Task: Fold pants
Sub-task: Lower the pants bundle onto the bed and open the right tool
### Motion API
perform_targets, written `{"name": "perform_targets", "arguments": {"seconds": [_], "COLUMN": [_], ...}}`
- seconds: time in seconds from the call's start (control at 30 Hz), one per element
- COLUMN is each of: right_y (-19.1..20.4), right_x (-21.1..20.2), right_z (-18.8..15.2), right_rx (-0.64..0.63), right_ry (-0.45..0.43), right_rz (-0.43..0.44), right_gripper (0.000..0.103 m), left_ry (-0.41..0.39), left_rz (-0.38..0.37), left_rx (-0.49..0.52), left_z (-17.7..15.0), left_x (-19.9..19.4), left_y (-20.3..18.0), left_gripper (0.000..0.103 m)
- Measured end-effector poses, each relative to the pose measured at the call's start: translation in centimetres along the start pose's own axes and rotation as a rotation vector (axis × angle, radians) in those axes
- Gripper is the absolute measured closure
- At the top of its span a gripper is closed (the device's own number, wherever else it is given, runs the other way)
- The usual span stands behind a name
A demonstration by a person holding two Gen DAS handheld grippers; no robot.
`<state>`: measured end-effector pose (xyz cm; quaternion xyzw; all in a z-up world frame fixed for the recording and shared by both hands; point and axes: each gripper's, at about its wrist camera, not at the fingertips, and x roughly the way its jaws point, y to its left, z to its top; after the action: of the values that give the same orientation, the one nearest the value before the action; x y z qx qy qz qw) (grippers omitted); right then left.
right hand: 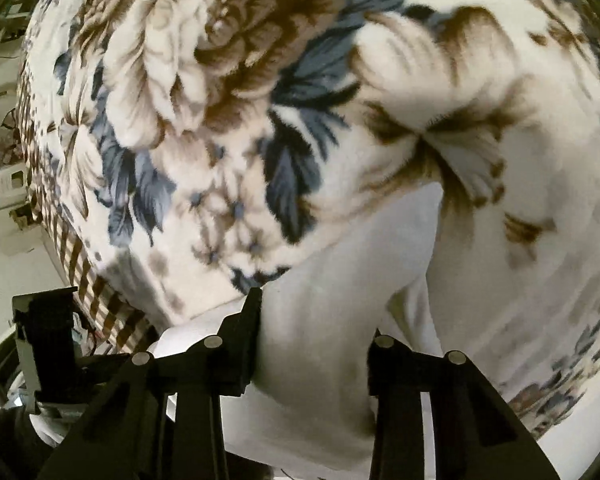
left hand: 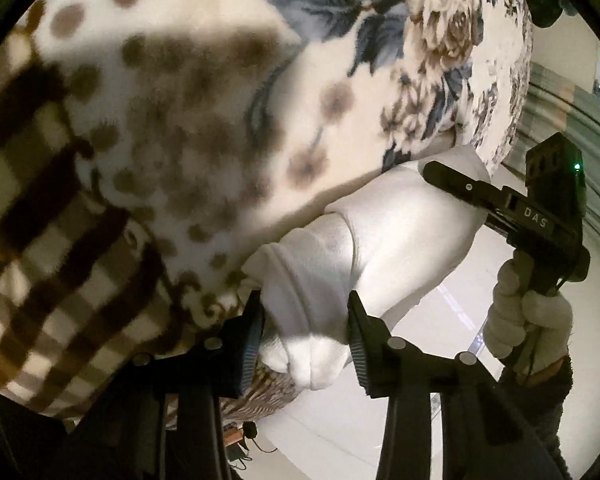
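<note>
Home bedroom: plush floral blanket (right hand: 228,92) over bed, pale tiled floor (left hand: 440,344).

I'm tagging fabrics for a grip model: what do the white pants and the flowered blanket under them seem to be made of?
The white pants look like a soft matte knit, probably cotton jersey or fleece: they drape in rounded folds and have a stitched, hemmed edge. The flowered blanket looks like plush fleece, likely polyester: its printed roses and leaves have fuzzy, napped outlines and no sheen. Neither fibre can be confirmed by sight.

The pants (left hand: 380,240) lie on the blanket (left hand: 204,128), at its near right edge. The left hand-held gripper (left hand: 306,344) straddles their near end; the right hand-held gripper (left hand: 460,188) touches their far right end.
</note>
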<state>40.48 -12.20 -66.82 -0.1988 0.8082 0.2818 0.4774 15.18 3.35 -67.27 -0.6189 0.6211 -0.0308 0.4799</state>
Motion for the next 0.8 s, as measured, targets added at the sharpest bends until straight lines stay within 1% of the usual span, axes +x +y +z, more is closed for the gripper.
{"name": "perform_targets", "arguments": {"seconds": [0.03, 0.1, 0.13, 0.2, 0.23, 0.27, 0.3, 0.33, 0.37, 0.43, 0.47, 0.5, 0.53, 0.57, 0.63, 0.67, 0.7, 0.73, 0.77, 0.8], "right_y": [0.1, 0.6, 0.3, 1.0, 1.1, 1.1, 1.3, 1.4, 1.6, 1.8, 1.6, 1.2, 0.9, 0.4, -0.9, -1.3, -1.8, -2.1, -2.4, -2.7], "right_x": [0.1, 0.6, 0.4, 0.8, 0.7, 0.6, 0.7, 0.7, 0.9, 1.3, 1.2, 1.1, 1.1, 0.9, 1.1, 1.0, 1.2, 1.2, 1.2, 1.2], "right_z": [0.1, 0.4, 0.6, 0.9, 1.0, 1.3, 1.4, 1.4, 1.5, 1.4, 1.5, 1.5, 1.4, 1.4, 1.3, 1.4, 1.3, 1.3, 1.2, 1.2], "right_rx": [-0.005, 0.0, -0.006, -0.023, -0.033, -0.046, -0.054, -0.061, -0.062, -0.059, -0.051, -0.035, -0.018, 0.009, 0.064, 0.078, 0.112, 0.13, 0.146, 0.163], "right_ry": [0.008, 0.027, 0.035, 0.056, 0.062, 0.072, 0.078, 0.083, 0.084, 0.078, 0.073, 0.066, 0.06, 0.054, 0.05, 0.046, 0.039, 0.039, 0.035, 0.033], "right_rz": [-0.002, -0.007, -0.009, -0.033, -0.042, -0.058, -0.061, -0.068, -0.073, -0.077, -0.074, -0.061, -0.047, -0.02, 0.033, 0.042, 0.064, 0.079, 0.092, 0.105], "right_gripper": [0.065, 0.063, 0.063, 0.061, 0.06, 0.06, 0.058, 0.058, 0.058, 0.06, 0.063, 0.066, 0.067, 0.069, 0.069, 0.07, 0.07, 0.07, 0.07, 0.07], "left_ry": [0.002, 0.003, 0.006, 0.012, 0.014, 0.011, 0.005, 0.007, 0.011, 0.021, 0.023, 0.03, 0.039, 0.035, 0.05, 0.055, 0.064, 0.066, 0.074, 0.074], "left_rz": [0.002, 0.031, 0.036, 0.068, 0.088, 0.12, 0.143, 0.166, 0.185, 0.17, 0.16, 0.153, 0.117, 0.079, -0.004, -0.065, -0.111, -0.169, -0.184, -0.148], "left_rx": [-0.003, 0.01, 0.013, 0.039, 0.052, 0.087, 0.123, 0.156, 0.196, 0.234, 0.25, 0.245, 0.229, 0.183, 0.104, 0.031, -0.011, -0.091, -0.197, -0.221], "left_z": [-0.2, -0.5, 0.0, -0.1, 0.4, 0.4, 0.4, 0.5, 0.4, 0.4, 0.4, 0.5, 0.5, 0.6, 0.7, 0.6, 0.5, 0.4, 0.1, -0.1], "left_x": [-0.1, -0.5, -1.2, -1.6, -0.6, -0.6, -0.5, -0.3, -0.2, -0.3, -0.6, -0.4, -1.0, -1.4, -1.1, -0.9, -0.7, -0.5, 0.0, 0.3], "left_y": [0.3, 0.4, -1.1, -1.6, -3.5, -3.9, -4.5, -5.0, -5.4, -5.5, -5.2, -5.0, -3.9, -2.7, -1.7, -0.4, 0.5, 2.2, 4.4, 5.4], "left_gripper": [0.062, 0.061, 0.06, 0.059, 0.059, 0.059, 0.062, 0.069, 0.07, 0.075, 0.078, 0.081, 0.081, 0.081, 0.083, 0.083, 0.083, 0.084, 0.088, 0.099]}}
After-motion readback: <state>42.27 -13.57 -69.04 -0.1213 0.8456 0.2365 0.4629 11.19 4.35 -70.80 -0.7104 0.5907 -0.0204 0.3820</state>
